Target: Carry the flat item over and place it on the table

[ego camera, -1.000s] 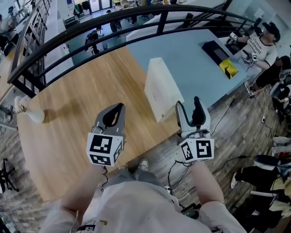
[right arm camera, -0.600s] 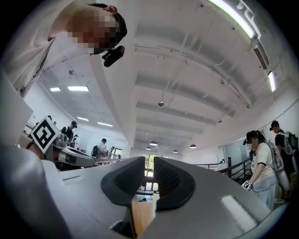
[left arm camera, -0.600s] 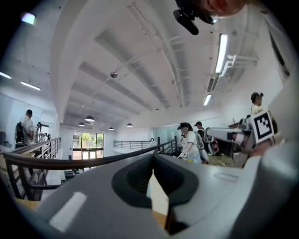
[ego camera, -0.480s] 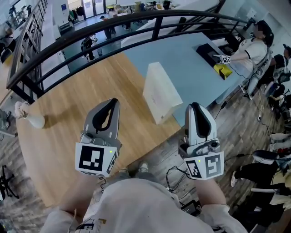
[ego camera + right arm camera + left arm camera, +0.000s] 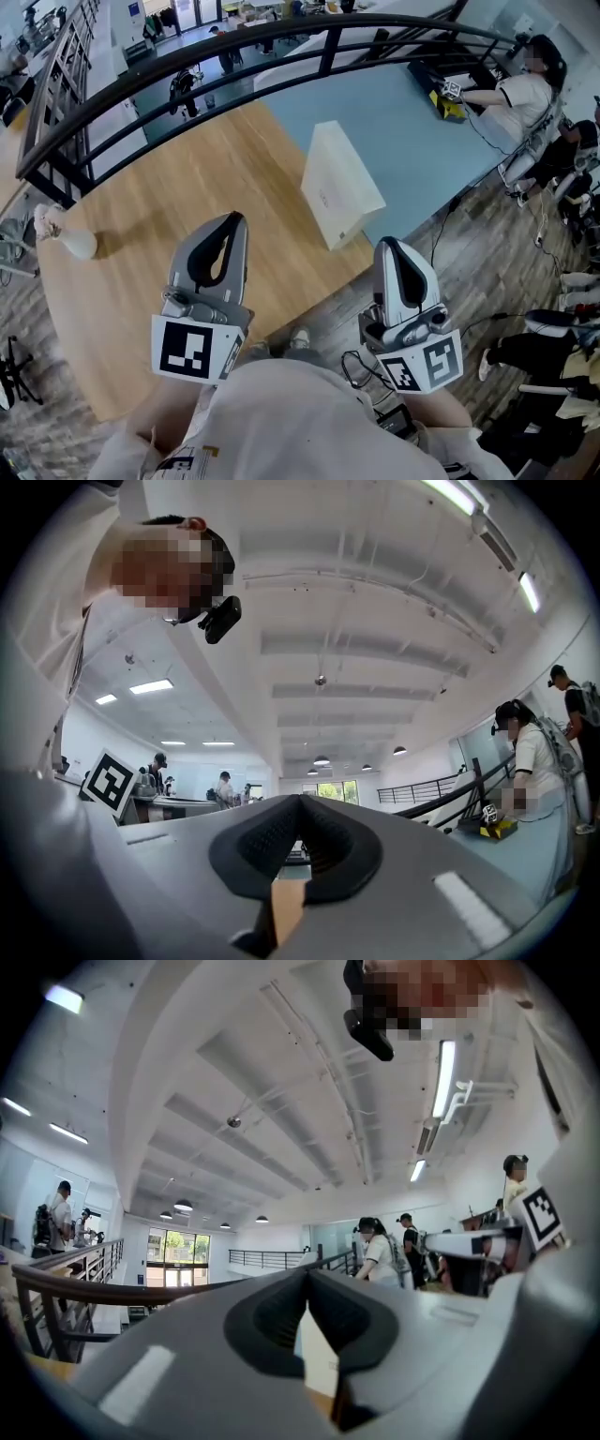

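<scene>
The flat white item (image 5: 342,195) stands on edge on the table, where the wooden top (image 5: 141,253) meets the light blue top (image 5: 394,112). Both grippers are held up near the person's body, short of the item and apart from it. My left gripper (image 5: 232,223) is shut with nothing in it; in the left gripper view its tips (image 5: 307,1274) meet, and a strip of the white item (image 5: 319,1363) shows below them. My right gripper (image 5: 390,247) hangs past the table's front edge, over the floor. Its tips (image 5: 300,801) are also shut and hold nothing.
A black railing (image 5: 234,47) curves round the far side of the table. A small white object (image 5: 70,242) lies at the table's left edge. A person (image 5: 525,94) sits at the far right by a yellow thing (image 5: 448,105). Cables (image 5: 356,361) lie on the plank floor.
The right gripper's jaws, open a second ago, have shut on nothing. Both grippers have drawn back from the white item toward the body. The item has stayed on the table.
</scene>
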The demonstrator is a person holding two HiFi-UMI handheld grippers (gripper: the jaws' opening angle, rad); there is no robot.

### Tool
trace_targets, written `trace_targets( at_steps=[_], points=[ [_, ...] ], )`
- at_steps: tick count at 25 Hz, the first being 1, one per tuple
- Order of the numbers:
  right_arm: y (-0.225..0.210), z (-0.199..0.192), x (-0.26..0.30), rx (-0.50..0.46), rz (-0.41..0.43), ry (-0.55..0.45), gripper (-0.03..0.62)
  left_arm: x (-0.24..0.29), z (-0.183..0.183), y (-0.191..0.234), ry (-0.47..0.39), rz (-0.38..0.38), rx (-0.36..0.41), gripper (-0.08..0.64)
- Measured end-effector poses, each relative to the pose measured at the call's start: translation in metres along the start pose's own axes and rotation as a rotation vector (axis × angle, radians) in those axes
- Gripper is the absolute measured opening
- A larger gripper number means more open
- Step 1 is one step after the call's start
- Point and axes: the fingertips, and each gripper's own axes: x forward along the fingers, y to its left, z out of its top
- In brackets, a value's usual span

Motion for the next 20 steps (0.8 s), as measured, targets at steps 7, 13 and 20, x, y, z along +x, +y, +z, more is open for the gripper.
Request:
trace_targets(
  at_steps=[7, 13, 20],
  points=[
    [0.0, -0.006, 0.0, -0.021, -0.016, 0.041, 0.0, 0.0, -0.019, -0.009, 0.053, -0.027, -0.02, 0.003],
    [0.005, 0.004, -0.003, -0.124, -0.024, 0.009, 0.0, 0.004, -0.016, -0.016, 0.043, -0.044, -0.012, 0.003],
    [-0.001, 0.002, -0.005, -0.084, -0.023, 0.02, 0.0, 0.003, -0.017, -0.024, 0.05, -0.05, -0.007, 0.003]
  ],
)
